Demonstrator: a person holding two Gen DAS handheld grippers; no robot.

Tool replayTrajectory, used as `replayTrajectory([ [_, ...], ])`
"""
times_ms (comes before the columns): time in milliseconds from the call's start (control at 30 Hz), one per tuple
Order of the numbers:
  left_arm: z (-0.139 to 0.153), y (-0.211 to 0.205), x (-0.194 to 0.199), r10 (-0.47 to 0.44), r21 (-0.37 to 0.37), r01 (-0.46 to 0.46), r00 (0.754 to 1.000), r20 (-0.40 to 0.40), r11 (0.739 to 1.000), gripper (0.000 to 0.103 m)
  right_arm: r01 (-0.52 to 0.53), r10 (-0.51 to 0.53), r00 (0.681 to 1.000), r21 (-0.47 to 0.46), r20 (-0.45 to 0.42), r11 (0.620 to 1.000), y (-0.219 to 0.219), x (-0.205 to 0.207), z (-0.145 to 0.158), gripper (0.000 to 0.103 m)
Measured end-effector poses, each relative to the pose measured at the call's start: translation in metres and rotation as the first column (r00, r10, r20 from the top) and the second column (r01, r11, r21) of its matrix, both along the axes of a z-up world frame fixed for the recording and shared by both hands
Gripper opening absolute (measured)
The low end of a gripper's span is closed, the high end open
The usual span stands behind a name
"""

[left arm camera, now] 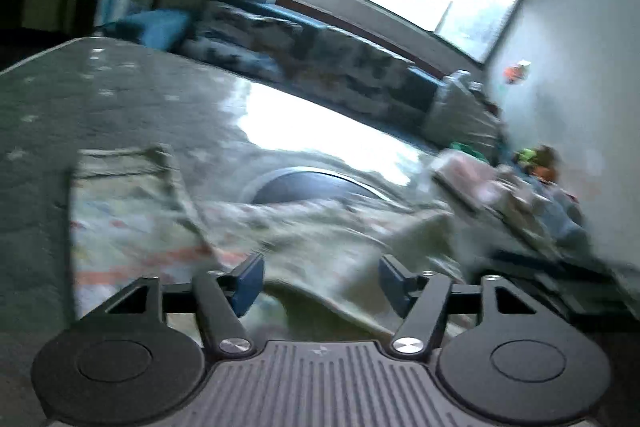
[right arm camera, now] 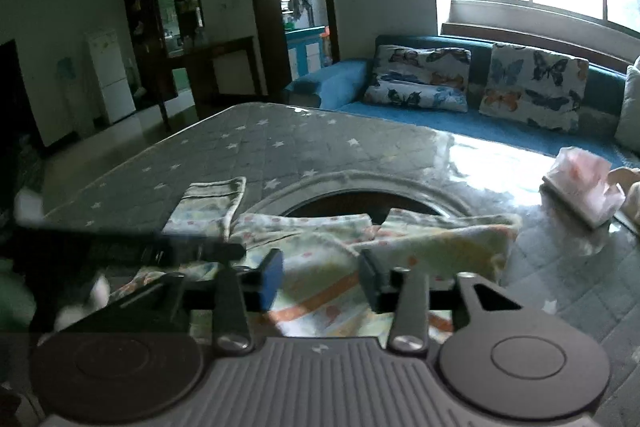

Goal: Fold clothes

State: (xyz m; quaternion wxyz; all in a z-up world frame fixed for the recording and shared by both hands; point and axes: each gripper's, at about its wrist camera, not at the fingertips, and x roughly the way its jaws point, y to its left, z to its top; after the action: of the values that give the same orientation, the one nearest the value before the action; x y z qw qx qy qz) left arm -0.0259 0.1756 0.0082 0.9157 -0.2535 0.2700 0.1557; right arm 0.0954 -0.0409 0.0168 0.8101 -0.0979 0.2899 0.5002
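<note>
A: Start with the big surface. What are we working on?

B: A grey quilted worktop [right arm camera: 280, 143] printed with white stars, with a round dark opening [right arm camera: 360, 203] toward twelve o'clock in the right wrist view. Spread across its near half is the pale, pastel-printed cotton garment with orange stripes [right arm camera: 320, 259], already doubled over on the three o'clock side. One sleeve or cuff [right arm camera: 212, 203] lies flat out toward ten o'clock.

A: So how should this fold be handled?

B: I'd judge the right-hand flap is laid down and the ten o'clock part is next. Pinch that piece near its outer edge, lift just clear of the cloth, carry it over toward three o'clock, and let go only once the edges line up. Smooth any ridge afterwards, so the stack stays flat.

A: And the tongs?

B: The right tongs [right arm camera: 320, 281] stand about half open, blue pads either side of an orange stripe, hovering over the garment and clamping nothing. The left tongs [left arm camera: 320, 283] are wider, also above the cloth. That view is badly smeared, so whether a pad brushes the fabric I can't say, but nothing looks gripped.

A: Anything smaller worth minding?

B: A pink-and-white tissue pack [right arm camera: 580, 183] at two o'clock, well apart from the garment.
</note>
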Motion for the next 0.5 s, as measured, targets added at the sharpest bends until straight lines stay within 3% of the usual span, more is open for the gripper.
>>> replayTrajectory([
  [133,-0.012,0.022,0.014,-0.024,-0.080,0.020,0.999,-0.049,0.997,0.076,-0.003,0.004,0.999,0.026,-0.043,1.000,-0.003,-0.007,-0.006,0.085],
  [267,-0.023,0.040,0.022,-0.036,-0.210,0.019,0.996,-0.078,0.978,0.075,-0.016,0.018,0.998,0.038,-0.057,0.999,-0.006,-0.018,-0.007,0.089],
  [433,-0.032,0.065,0.024,-0.016,-0.379,-0.019,0.996,-0.090,0.925,0.073,-0.037,0.042,0.996,0.061,-0.077,0.997,-0.006,-0.032,-0.011,0.093],
  [500,-0.033,0.070,0.023,-0.004,-0.408,-0.035,0.996,-0.094,0.912,0.066,-0.040,0.045,0.995,0.064,-0.088,0.997,-0.005,-0.036,-0.015,0.095],
])
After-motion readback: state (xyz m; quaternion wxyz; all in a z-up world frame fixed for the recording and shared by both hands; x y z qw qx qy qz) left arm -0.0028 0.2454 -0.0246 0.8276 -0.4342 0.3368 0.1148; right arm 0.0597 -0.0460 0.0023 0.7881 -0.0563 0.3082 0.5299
